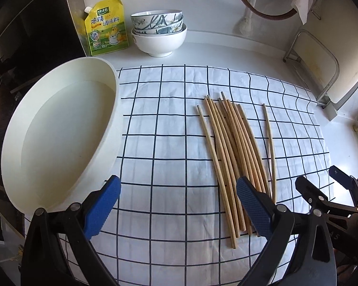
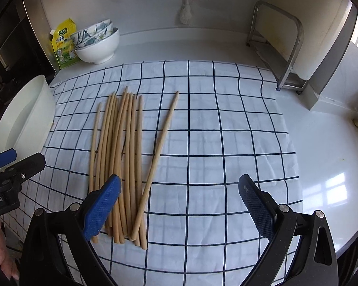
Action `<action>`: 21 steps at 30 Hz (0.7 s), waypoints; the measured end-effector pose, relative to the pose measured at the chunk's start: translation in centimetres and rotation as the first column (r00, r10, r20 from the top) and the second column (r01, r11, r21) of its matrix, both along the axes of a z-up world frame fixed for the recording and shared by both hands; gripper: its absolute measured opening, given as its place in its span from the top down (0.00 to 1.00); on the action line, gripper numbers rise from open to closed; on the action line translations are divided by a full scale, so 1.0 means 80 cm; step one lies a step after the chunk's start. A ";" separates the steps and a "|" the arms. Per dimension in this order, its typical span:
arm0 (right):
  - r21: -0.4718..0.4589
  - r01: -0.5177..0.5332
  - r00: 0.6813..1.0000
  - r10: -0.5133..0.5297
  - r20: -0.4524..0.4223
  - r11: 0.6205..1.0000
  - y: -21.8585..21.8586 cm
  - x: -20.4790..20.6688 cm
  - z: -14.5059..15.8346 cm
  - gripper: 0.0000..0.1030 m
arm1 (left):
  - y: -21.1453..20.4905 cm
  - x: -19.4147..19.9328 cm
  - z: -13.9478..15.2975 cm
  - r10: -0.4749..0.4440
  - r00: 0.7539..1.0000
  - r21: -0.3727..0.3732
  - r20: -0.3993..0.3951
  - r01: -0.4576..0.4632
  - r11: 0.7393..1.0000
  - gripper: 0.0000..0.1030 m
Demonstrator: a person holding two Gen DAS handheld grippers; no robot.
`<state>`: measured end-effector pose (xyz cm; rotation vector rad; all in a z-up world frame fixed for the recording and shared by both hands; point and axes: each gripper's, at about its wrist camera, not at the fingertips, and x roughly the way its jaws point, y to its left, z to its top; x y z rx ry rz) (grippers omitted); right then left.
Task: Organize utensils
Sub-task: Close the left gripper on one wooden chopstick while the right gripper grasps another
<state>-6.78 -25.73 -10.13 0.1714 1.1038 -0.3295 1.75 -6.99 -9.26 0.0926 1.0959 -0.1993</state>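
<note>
On the checked cloth (image 2: 226,124), pale wooden chopsticks (image 2: 121,157) loosely bundled, one (image 2: 158,152) splayed aside, left gripper (image 1: 179,205) and right gripper (image 2: 179,205) spread wide, empty

Chopsticks (image 2: 121,164) lie on the checked cloth (image 2: 226,143); a round basin (image 1: 59,138) sits left of the cloth, stacked bowls (image 1: 158,33) behind it.

both grippers share one build. the left gripper (image 1: 177,205) has black plastic arms shaped like clamp handles, each with a long cut-out slot and two round silver rivets near the finger — the fingers (image 1: 102,208) carry blue pads with a fine cross-hatched grip. the right gripper (image 2: 179,206) looks the same. seen from the right wrist camera, the left body shows white lettering, "robot.ai". a bare hand (image 2: 2,252) shows at the edge.
</note>
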 end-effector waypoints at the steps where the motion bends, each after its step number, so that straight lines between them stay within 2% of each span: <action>1: 0.010 0.003 1.000 -0.003 -0.008 1.000 -0.003 0.004 -0.009 0.08 | -0.003 0.001 -0.006 0.000 1.000 0.002 -0.004 0.000 1.000 0.07; 9: 0.013 0.019 0.998 -0.018 -0.056 1.000 -0.016 0.029 -0.052 0.08 | -0.012 0.016 -0.047 0.039 0.998 0.025 -0.039 -0.038 0.999 0.07; 21: -0.045 0.003 0.997 -0.007 -0.082 0.999 -0.018 0.027 -0.065 0.09 | -0.019 0.023 -0.070 0.070 0.995 -0.002 -0.070 -0.070 0.998 0.07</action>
